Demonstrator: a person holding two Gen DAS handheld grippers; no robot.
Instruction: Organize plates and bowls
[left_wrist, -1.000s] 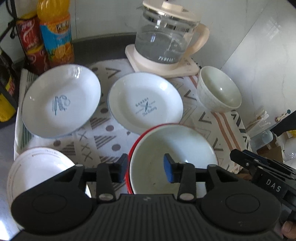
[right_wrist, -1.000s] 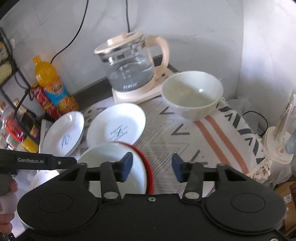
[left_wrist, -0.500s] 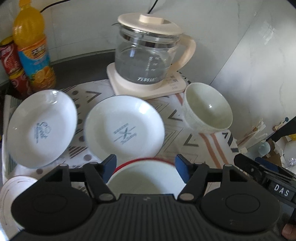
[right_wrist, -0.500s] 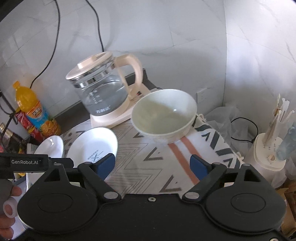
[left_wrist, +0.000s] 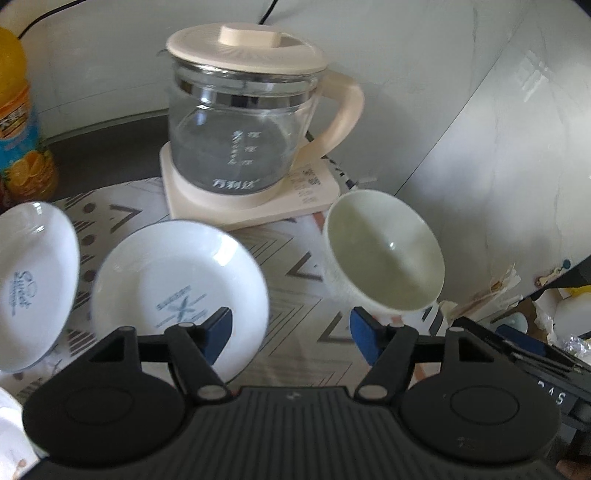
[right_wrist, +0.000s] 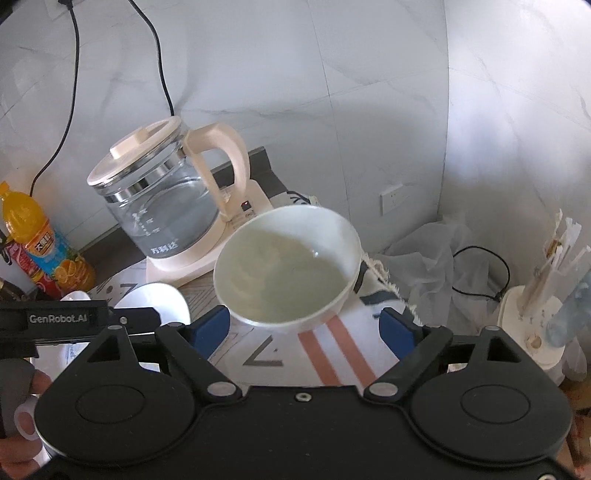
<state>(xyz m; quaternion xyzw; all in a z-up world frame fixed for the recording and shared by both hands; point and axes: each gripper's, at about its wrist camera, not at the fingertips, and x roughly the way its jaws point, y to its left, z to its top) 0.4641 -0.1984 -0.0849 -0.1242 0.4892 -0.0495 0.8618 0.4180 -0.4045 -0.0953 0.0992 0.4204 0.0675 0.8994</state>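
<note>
I am holding the left gripper (left_wrist: 291, 334) above the patterned cloth (left_wrist: 295, 258) with its blue-padded fingers spread wide and nothing between them. Just ahead of its left finger I am seeing a white plate with a crossed-cutlery print (left_wrist: 177, 291), and beside that, at the left edge, a second white plate with blue script (left_wrist: 31, 288); the two sit close together, though I cannot tell whether their rims are touching. A cream bowl (left_wrist: 384, 258) is standing on the cloth ahead of the right finger, just in front of the glass kettle (left_wrist: 243, 125) on its cream base. An orange juice bottle (left_wrist: 18, 129) is showing at the far left. In the right wrist view, I am keeping the right gripper (right_wrist: 304, 328) spread wide as well, gripping nothing, with the same cream bowl (right_wrist: 288, 266) lying ahead of and between its fingers, though no pad is touching it. The bowl is resting upright near the cloth's fringed edge, where two orange stripes (right_wrist: 332, 347) are running. The kettle (right_wrist: 162, 195) is standing behind the bowl to the left, and the left gripper's body (right_wrist: 74, 319) is reaching in from the left. A white holder with sticks (right_wrist: 532, 325) is standing off to the right, well apart from the bowl.
</note>
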